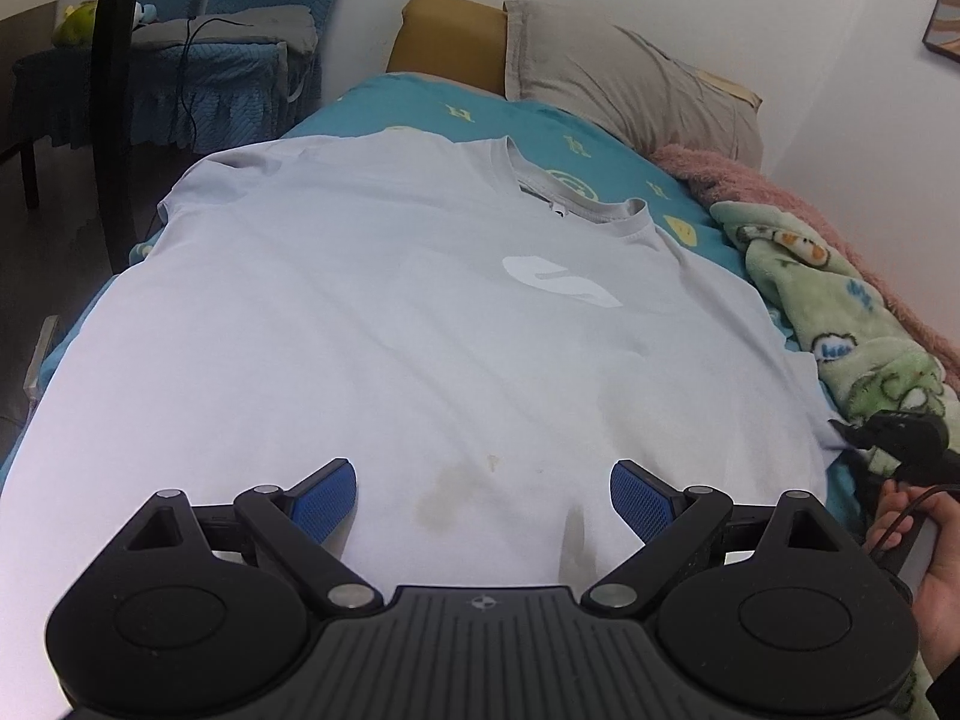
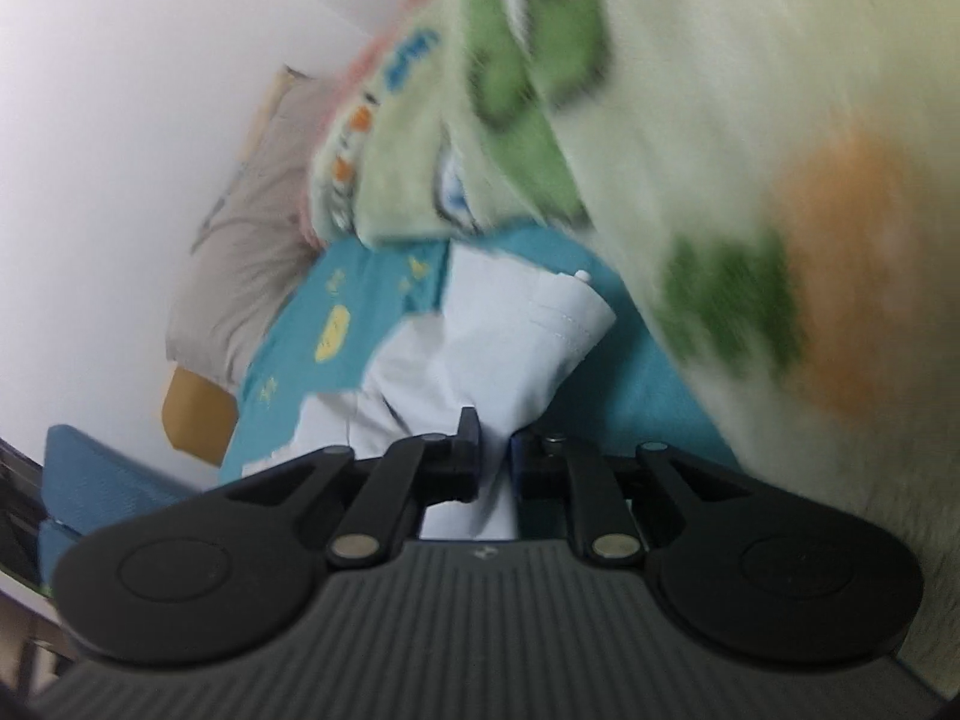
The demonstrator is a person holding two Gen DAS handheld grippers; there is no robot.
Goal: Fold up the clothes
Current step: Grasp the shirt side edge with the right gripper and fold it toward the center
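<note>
Clenched, my right claw [image 2: 493,456] pinches the shirt [image 1: 420,324] sleeve at lower center; my left claw [image 1: 483,501] hangs released above its hem.

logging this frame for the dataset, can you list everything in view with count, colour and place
t-shirt: one, pale grey with a white chest logo, spread flat on the bed, brownish stains near its hem
bed sheet: one, teal with yellow print, under the shirt
pillow: one, grey-beige, at the head of the bed
headboard cushion: one, mustard, behind the pillow
fleece blanket: one, green cartoon print, along the wall side
pink blanket: one, beside the green one
chair cover: blue quilted, beyond the bed
left tool: open above the hem, blue pads
right tool: shut on the t-shirt's edge
hand: one, holding the right tool
</note>
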